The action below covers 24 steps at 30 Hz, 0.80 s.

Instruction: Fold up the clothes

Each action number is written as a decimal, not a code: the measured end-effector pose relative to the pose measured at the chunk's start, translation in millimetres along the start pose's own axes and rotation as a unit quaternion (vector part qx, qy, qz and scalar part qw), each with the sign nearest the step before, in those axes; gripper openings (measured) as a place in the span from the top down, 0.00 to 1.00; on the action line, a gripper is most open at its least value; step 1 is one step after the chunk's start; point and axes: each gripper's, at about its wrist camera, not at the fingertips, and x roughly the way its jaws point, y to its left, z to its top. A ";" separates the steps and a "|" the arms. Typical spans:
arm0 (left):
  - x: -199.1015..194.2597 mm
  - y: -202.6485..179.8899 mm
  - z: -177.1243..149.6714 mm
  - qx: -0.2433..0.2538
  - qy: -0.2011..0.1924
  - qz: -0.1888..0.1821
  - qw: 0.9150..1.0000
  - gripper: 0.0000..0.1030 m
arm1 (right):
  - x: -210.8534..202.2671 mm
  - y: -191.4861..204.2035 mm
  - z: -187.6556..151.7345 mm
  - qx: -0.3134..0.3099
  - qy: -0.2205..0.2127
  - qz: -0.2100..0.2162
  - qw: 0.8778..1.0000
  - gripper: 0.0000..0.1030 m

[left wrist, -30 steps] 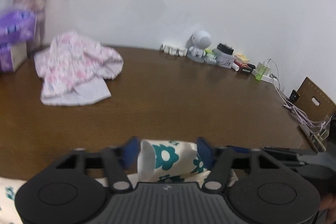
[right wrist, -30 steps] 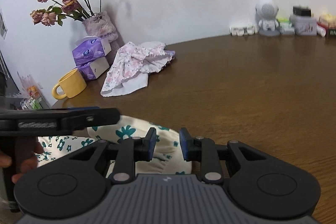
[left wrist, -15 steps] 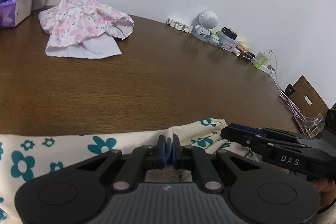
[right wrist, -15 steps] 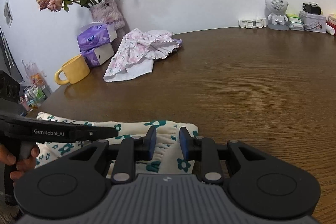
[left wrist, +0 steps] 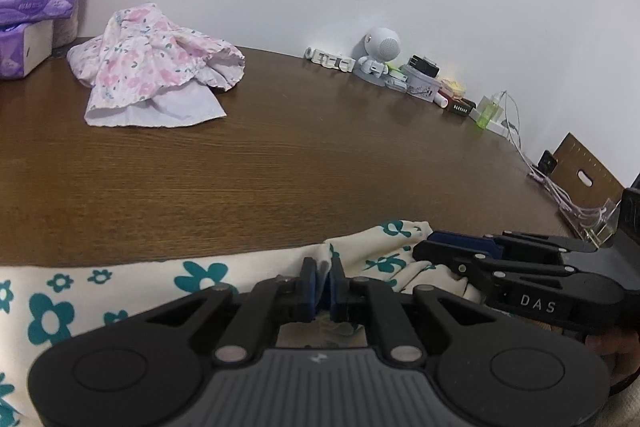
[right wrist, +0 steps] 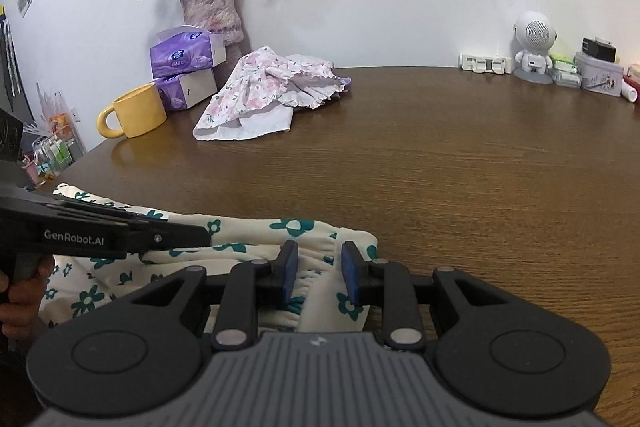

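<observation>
A cream garment with teal flowers lies along the near edge of the brown table. My left gripper is shut, with a fold of that cloth pinched between its blue pads. From the right wrist view it comes in from the left, over the same garment. My right gripper has its pads narrowly apart, closed on the gathered waistband. From the left wrist view its tips rest on the cloth's right end. A hand holds each handle.
A crumpled pink floral garment lies at the back left. Purple tissue packs, a yellow mug and a flower vase stand near it. A white robot figure, small boxes and cables line the wall.
My left gripper went from wide open to shut on the cream cloth. Both grippers sank toward the table, and the garment now lies flatter along the near edge.
</observation>
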 end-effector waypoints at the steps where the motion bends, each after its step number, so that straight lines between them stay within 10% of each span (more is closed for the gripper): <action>1: -0.3 0.1 -0.3 -0.002 -0.001 0.000 1.000 0.93 | 0.0 0.1 -0.2 0.000 -0.001 -0.001 1.000 0.77; 17: -9.7 11.2 -0.3 -0.059 -0.011 0.025 0.998 0.90 | -0.2 0.3 -0.8 0.000 -0.003 -0.004 1.000 0.77; 24: -40.6 21.9 9.0 -0.107 -0.091 0.010 0.990 0.76 | -0.4 2.2 -1.0 -0.007 -0.003 -0.008 1.000 0.76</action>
